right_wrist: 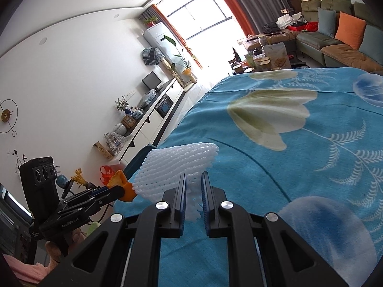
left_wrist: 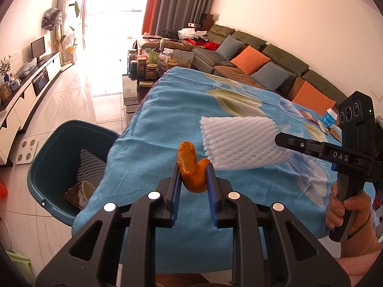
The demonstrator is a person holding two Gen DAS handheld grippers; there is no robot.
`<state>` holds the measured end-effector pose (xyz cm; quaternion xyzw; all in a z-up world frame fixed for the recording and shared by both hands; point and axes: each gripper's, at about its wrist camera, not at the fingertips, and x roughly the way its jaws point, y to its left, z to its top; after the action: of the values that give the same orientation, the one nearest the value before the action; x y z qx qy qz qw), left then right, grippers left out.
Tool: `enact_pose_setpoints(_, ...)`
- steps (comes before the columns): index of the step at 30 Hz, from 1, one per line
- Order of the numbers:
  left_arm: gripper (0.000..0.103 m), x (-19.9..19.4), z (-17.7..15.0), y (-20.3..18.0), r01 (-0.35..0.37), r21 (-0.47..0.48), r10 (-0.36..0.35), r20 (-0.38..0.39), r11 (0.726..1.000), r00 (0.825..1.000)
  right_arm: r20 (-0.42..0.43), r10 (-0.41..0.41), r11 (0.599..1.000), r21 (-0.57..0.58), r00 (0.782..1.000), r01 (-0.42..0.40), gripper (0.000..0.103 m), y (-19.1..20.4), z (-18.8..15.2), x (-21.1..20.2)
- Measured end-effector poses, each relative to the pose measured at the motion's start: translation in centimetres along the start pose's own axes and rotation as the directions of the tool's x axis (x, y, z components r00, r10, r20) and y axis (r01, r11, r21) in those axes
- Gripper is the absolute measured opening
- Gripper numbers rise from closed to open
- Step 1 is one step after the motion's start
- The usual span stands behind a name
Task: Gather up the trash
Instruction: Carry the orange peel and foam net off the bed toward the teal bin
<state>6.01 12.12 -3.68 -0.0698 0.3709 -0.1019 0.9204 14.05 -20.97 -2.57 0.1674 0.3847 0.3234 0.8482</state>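
Note:
My left gripper (left_wrist: 192,175) is shut on a curled orange peel (left_wrist: 190,167) and holds it above the blue flowered tablecloth (left_wrist: 167,110). My right gripper (right_wrist: 194,184) is shut on a white foam fruit net (right_wrist: 177,169), lifted just above the cloth; the net also shows in the left wrist view (left_wrist: 239,141), with the right gripper (left_wrist: 278,141) at its right end. A teal trash bin (left_wrist: 55,148) stands on the floor left of the table, holding another foam net and wrappers. The peel also shows in the right wrist view (right_wrist: 121,183).
Snack wrappers and a small blue-and-white cup (left_wrist: 331,117) lie at the table's far right. A coffee table with jars (left_wrist: 148,67) stands beyond. A sofa with cushions (left_wrist: 263,64) runs along the right wall. A TV cabinet (left_wrist: 28,86) lines the left wall.

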Motion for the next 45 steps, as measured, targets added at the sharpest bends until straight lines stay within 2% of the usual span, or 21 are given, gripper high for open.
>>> enact_pose_setpoints(26, 0.021, -0.6, -0.4, 4.8, -0.085, -0.079, 0.086, 0.007, 0.993, 0.996, -0.054, 0.053, 0.997, -0.049, 0.997, -0.056, 0.011, 3.5, 1.4, 4.7)
enact_pose_setpoints(45, 0.021, -1.6, -0.1, 6.9, -0.124, -0.121, 0.128, 0.023, 0.985, 0.992, -0.073, 0.082, 0.994, -0.066, 0.994, -0.087, 0.011, 5.1, 2.4, 6.2)
